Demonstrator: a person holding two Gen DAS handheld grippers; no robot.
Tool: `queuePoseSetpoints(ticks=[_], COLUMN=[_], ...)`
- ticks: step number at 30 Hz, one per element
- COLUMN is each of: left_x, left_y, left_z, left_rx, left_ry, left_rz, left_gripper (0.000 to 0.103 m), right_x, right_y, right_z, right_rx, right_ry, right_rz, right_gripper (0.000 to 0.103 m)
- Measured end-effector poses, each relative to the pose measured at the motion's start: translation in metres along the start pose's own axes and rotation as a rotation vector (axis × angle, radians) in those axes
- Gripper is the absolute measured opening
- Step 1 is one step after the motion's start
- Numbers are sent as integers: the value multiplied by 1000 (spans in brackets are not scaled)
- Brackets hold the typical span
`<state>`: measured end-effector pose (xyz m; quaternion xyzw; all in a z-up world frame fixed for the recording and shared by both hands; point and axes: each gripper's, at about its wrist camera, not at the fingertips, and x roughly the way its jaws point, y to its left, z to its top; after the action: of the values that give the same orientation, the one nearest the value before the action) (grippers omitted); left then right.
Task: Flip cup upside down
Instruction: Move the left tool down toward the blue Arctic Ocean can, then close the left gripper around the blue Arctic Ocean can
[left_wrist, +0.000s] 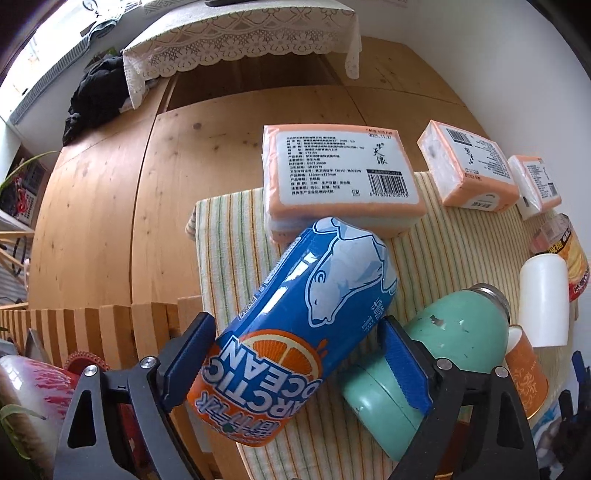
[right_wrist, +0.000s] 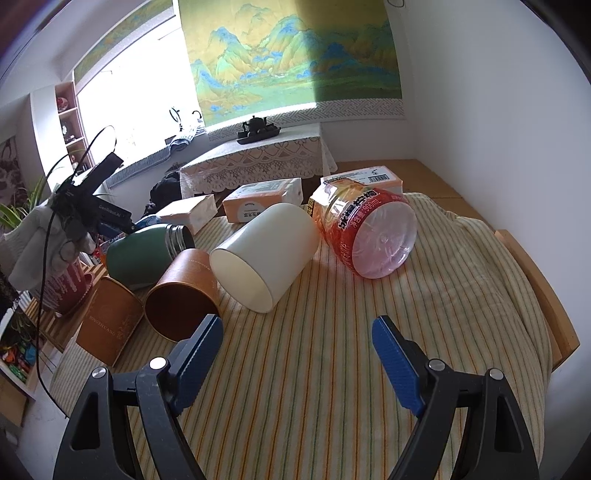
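Left tongs (left_wrist: 295, 354) clamp the blue-and-orange soda can (left_wrist: 295, 332); right tongs (right_wrist: 297, 354) released. Advise gripping the white plastic cup (right_wrist: 266, 254) mid-wall, rotating until its rim faces the striped cloth (right_wrist: 332, 369).

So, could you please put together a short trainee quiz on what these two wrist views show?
1. True or false: the left gripper is shut on the blue-and-orange can.
2. The white cup on the striped cloth is: A upright, B on its side, C upside down.
3. Fill in: the right gripper holds ____.

Key: 1 true; 2 B; 3 nothing.
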<state>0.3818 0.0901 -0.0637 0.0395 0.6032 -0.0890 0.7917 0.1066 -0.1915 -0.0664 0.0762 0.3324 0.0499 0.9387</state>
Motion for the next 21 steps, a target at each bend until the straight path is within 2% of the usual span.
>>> queuePoseSetpoints(ticks=[15, 21], left_x=[-7, 0], left_y=[-2, -7], left_z=[-17, -18], left_rx=[73, 118], left_ry=[28, 58], left_rz=[12, 21], left_gripper=[80, 80], right_x=[6, 9], right_y=[4, 5], right_z=[1, 0], right_rx=[5, 12], right_ry=[11, 23], right_rz=[7, 17], right_gripper=[80, 80])
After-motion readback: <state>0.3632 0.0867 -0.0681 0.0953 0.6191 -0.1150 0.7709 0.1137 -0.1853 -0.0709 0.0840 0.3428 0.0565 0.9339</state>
